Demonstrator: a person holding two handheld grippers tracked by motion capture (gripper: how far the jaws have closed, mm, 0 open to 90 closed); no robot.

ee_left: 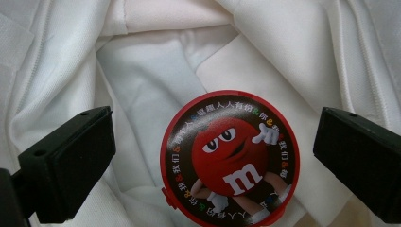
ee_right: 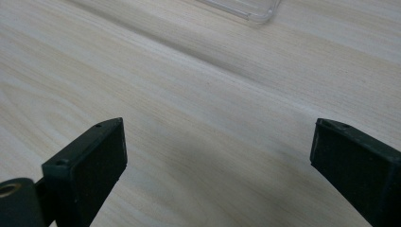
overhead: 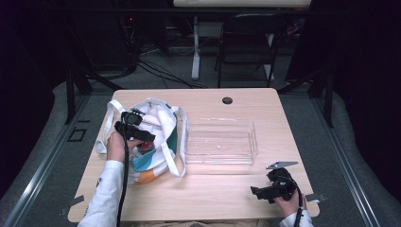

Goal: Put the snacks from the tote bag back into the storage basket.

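A white "m" marks the red figure on the round red-rimmed lid (ee_left: 230, 158), ringed with Chinese characters.

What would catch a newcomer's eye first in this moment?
The round red candy tin with a cartoon face, lying on the white lining of the tote bag at the table's left, between the open left claw. Next, the clear tray mid-table, and the right claw open near the front edge.

Bag (ee_left: 156, 71): white cloth, matt, soft folds, stitched seams along the edges. Round tin (ee_left: 230, 158) inside it: glossy printed lid, red rim (plastic or metal, cannot tell). Left gripper (ee_left: 213, 161) pads: black, matt, rubbery look. Table (ee_right: 198, 109): pale wood grain, smooth, low sheen. Tray (overhead: 220, 141): clear plastic, glossy, with bright edges.
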